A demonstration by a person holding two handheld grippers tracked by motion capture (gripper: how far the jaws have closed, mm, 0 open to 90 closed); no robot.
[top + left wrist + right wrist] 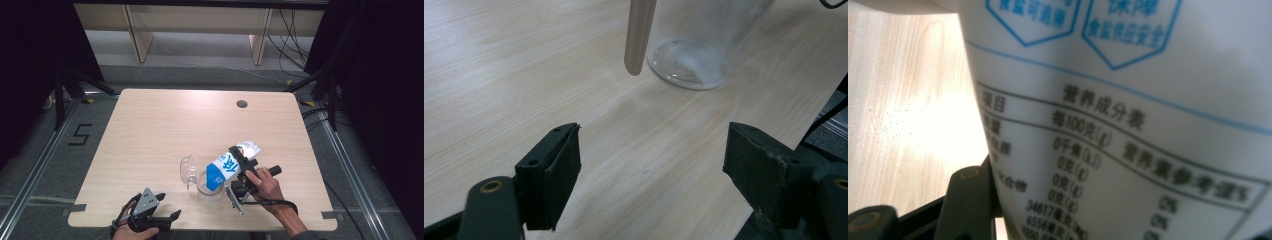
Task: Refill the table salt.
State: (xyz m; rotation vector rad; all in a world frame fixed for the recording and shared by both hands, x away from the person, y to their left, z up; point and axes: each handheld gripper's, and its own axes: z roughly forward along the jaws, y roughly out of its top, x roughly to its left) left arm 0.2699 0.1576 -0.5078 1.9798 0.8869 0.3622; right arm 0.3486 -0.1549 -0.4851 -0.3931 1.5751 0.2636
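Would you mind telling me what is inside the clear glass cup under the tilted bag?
The glass cup shows a thin whitish layer on its bottom in the left gripper view. From above, the tilted bag held by the right gripper covers its mouth, hiding any pour.

One white and blue bag (231,162) on show, printed with blue characters. Two clear glass vessels now: one jar (210,186) upright, one more glass piece (188,170) lying beside it, possibly a lid, hard to tell from up here. Two grippers: the left gripper (161,206) and the right gripper (239,159). One table (165,125), one round hole (242,104) in it.
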